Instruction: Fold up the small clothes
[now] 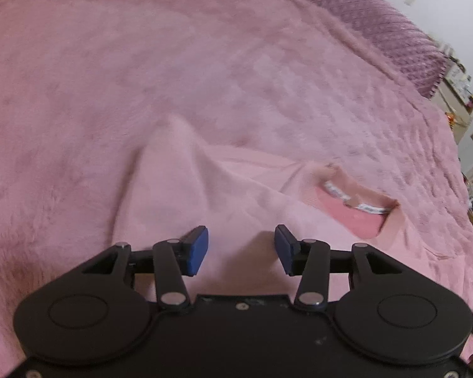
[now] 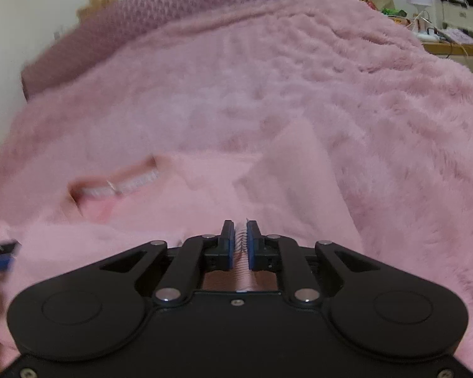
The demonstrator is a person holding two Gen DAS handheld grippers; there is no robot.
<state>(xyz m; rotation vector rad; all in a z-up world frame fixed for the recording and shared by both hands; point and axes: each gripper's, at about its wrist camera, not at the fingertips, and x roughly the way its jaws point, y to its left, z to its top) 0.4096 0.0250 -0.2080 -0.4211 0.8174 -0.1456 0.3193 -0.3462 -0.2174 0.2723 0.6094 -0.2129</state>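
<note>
A small pink knitted garment (image 1: 224, 189) lies on a fluffy pink blanket (image 1: 142, 63). Its neck opening with a white label (image 1: 353, 201) shows to the right in the left wrist view and to the left in the right wrist view (image 2: 119, 186). My left gripper (image 1: 241, 245) is open just above the garment, with nothing between its blue pads. My right gripper (image 2: 240, 239) is shut on a ribbed edge of the pink garment (image 2: 268, 182). The left gripper's blue tip (image 2: 0, 260) shows at the far left of the right wrist view.
A purple textured pillow (image 1: 394, 34) lies at the head of the bed and also shows in the right wrist view (image 2: 142, 22). The blanket (image 2: 394, 110) bunches up on the right. Cluttered shelves and a table (image 2: 441, 15) stand beyond the bed.
</note>
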